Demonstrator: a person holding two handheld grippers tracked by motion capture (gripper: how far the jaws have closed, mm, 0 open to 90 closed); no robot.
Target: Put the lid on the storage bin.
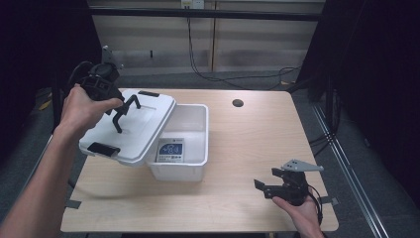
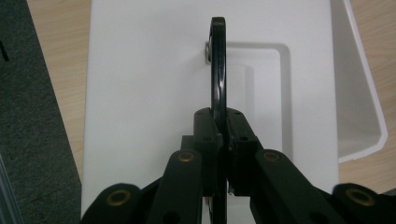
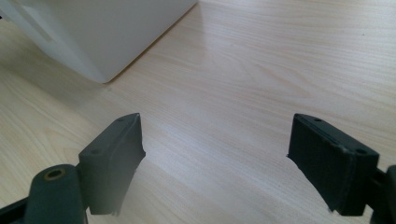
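The high view shows a person at a wooden worktop (image 1: 247,144) with a gripper in each hand. The left gripper (image 1: 120,110) is over the left part of the worktop, and its fingers are clenched on the black handle (image 1: 130,103) of a white lid (image 1: 131,130). The lid is tilted and hangs above the left side of a white box (image 1: 190,166), with its right edge over the opening of the box. Two black clips (image 1: 103,148) sit at the short ends of the lid. Inside the box lies a flat item with a blue label (image 1: 171,150), close to the front wall.

In the left gripper view the two fingers (image 2: 205,128) press on the thin black handle (image 2: 217,70) from both sides, with no gap left between them and the handle. The handle stands upright from the white lid (image 2: 140,93), and a corner of the box (image 2: 369,126) is visible at the right, lower than the lid.

The right gripper (image 1: 262,187) rests low near the front right corner of the worktop, well apart from the box. In the right gripper view its fingers (image 3: 116,154) are released and stand wide apart, with only the bare wood between them. They hold nothing and touch nothing. A corner of the white box (image 3: 102,37) is farther ahead.
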